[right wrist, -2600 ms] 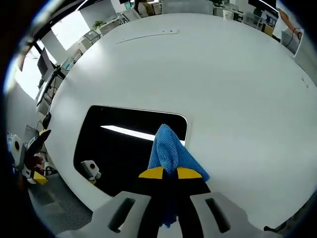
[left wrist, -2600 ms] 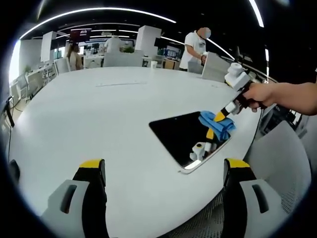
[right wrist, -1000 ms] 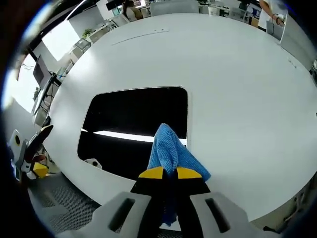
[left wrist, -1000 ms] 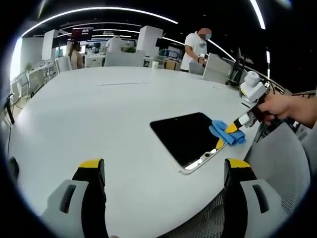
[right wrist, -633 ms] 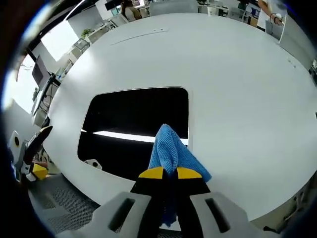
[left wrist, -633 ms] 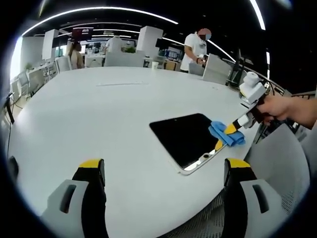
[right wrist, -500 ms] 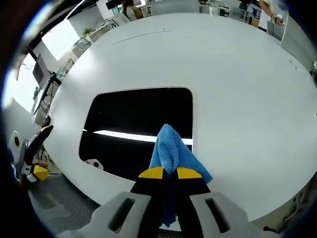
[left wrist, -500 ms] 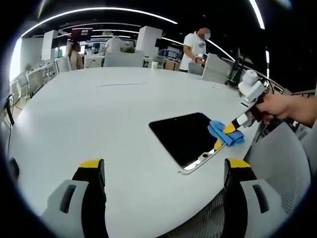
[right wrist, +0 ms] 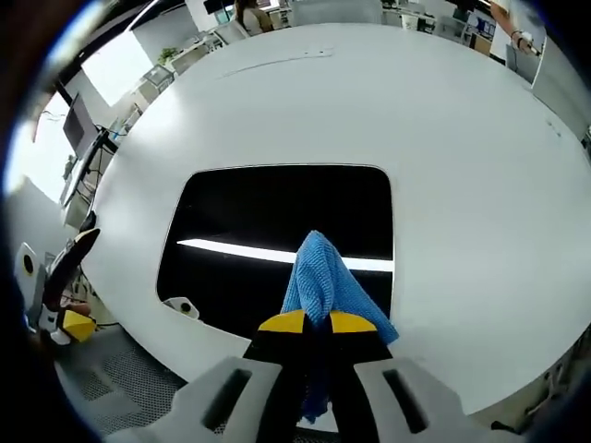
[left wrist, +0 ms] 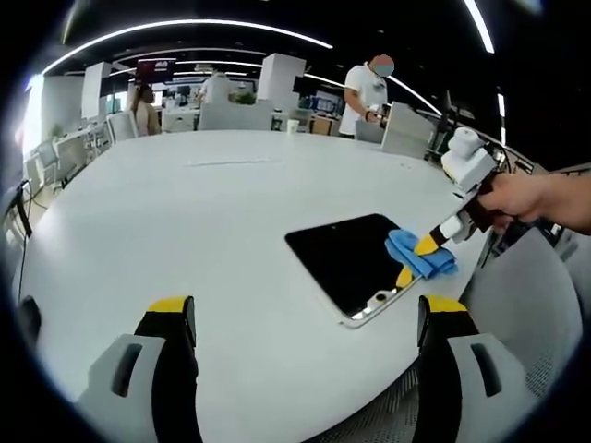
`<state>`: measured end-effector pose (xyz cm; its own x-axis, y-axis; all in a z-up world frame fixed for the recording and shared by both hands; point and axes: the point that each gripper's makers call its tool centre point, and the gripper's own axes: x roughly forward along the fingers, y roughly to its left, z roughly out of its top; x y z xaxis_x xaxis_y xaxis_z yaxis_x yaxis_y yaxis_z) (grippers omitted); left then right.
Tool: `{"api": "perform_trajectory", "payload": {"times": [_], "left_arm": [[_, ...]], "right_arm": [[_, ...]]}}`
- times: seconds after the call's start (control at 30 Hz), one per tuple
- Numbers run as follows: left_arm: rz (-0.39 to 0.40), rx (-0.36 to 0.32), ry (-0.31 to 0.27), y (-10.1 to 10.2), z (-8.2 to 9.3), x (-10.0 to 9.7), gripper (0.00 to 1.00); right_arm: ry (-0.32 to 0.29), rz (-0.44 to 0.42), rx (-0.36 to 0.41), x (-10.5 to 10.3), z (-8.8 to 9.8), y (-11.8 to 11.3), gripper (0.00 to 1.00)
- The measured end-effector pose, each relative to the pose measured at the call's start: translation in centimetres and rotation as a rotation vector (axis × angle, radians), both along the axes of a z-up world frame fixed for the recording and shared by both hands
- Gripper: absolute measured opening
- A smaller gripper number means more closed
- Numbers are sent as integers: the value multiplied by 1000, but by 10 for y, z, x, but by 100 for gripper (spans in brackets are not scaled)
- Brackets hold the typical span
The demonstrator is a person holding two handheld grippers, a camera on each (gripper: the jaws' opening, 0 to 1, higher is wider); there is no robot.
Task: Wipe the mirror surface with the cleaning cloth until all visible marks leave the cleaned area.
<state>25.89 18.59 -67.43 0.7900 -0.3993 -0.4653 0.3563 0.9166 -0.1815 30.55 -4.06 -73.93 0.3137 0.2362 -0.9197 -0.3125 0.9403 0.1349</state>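
Since the earlier frame the right gripper (right wrist: 317,322), jaws clamped on the blue cleaning cloth (right wrist: 328,284), has edged inward across the mirror (right wrist: 277,240) lying on the white table (right wrist: 369,101), presumably for wiping contact, while the left gripper (left wrist: 305,309) hovers wide open.

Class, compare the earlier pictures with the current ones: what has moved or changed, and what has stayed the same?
The right gripper drew the blue cloth from over the mirror out to its edge, then slightly back. It stays shut on the cloth; the left gripper stays open, the mirror flat on the white table.
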Motion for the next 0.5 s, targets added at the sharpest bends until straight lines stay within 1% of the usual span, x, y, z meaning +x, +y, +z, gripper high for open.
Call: {"api": "perform_trajectory", "payload": {"times": [0.13,0.2,0.33,0.37,0.4,0.5], "left_arm": [[14,15,1,4,-1,1,99],[13,33,-1,5,-2,1,99],[-16,7,-4,-2,0,1,99],[-23,9,12,-4,-3,1,99],[-25,13,12,-4,-4,1,99],[-26,8,9,-4,-3,-1,99]], "right_arm": [[5,-3,-10,0,0,2,2],[20,-11,2,-1,0,4,2],[22,-3,7,-1,0,12,2],[16,16,-1,-1,0,14,2],[13,33,-7,-2,0,17,2],[16,42,-8,-1,0,21,2]]}}
